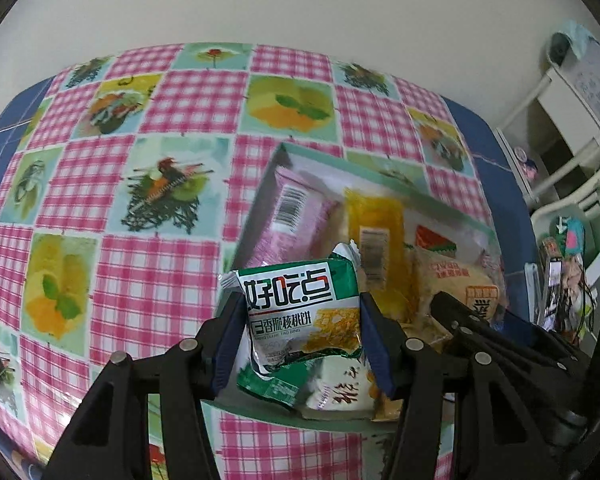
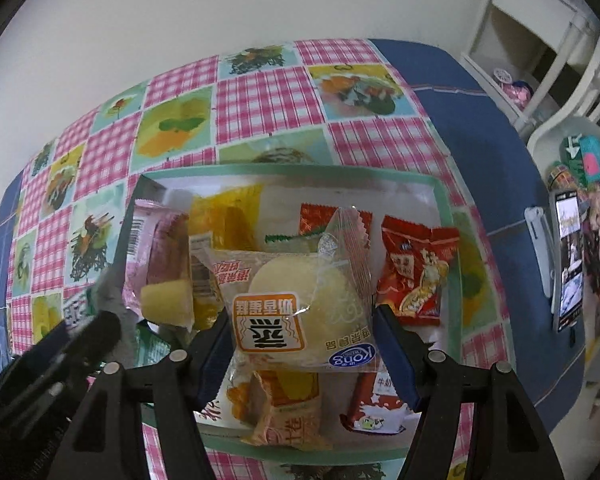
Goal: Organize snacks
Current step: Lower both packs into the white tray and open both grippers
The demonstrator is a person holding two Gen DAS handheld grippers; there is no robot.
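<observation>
A green-and-white biscuit packet (image 1: 300, 312) hangs between the blue pads of my left gripper (image 1: 300, 320), which is shut on it, just above the near left corner of the green-rimmed tray (image 1: 312, 152). My right gripper (image 2: 304, 344) is shut on a clear packet with a pale round cake (image 2: 300, 300), held over the middle of the tray (image 2: 444, 208). Inside the tray lie a pink packet (image 1: 296, 212), a yellow packet (image 1: 376, 232), a red packet (image 2: 416, 272) and several others. The other gripper (image 1: 472, 320) shows at the right of the left wrist view.
The tray sits on a table with a pink checked cloth (image 1: 148, 184) printed with food pictures, over a blue cover (image 2: 480, 120). A white wall runs behind the table. White shelving (image 2: 540, 40) and a phone on a stand (image 2: 568, 264) are off the table's right side.
</observation>
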